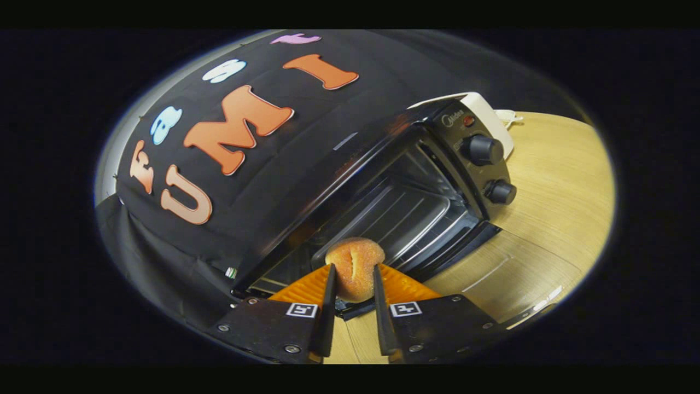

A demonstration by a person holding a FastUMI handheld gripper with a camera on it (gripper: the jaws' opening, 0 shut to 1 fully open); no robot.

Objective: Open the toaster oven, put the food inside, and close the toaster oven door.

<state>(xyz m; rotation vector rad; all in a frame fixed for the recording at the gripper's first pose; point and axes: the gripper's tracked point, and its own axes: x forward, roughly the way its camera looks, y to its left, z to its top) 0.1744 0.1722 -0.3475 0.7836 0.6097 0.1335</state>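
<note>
A small golden bread roll (pixel 354 268) with a split top sits between my two fingers, and my gripper (pixel 353 269) is shut on it. Just beyond the roll stands the black toaster oven (pixel 383 180), seen tilted, with its door (pixel 465 249) folded down toward me and the cavity open. A wire rack (pixel 394 213) shows inside the cavity. Two round black knobs (pixel 482 149) sit on the oven's right-hand control panel. The roll hangs in front of the opening, over the lowered door's near edge.
The oven stands on a light wooden table (pixel 552 202) that stretches to the right of it. A white appliance (pixel 495 120) with a cord sits behind the oven's right side. Black cloth (pixel 180 257) hangs behind and left of the oven.
</note>
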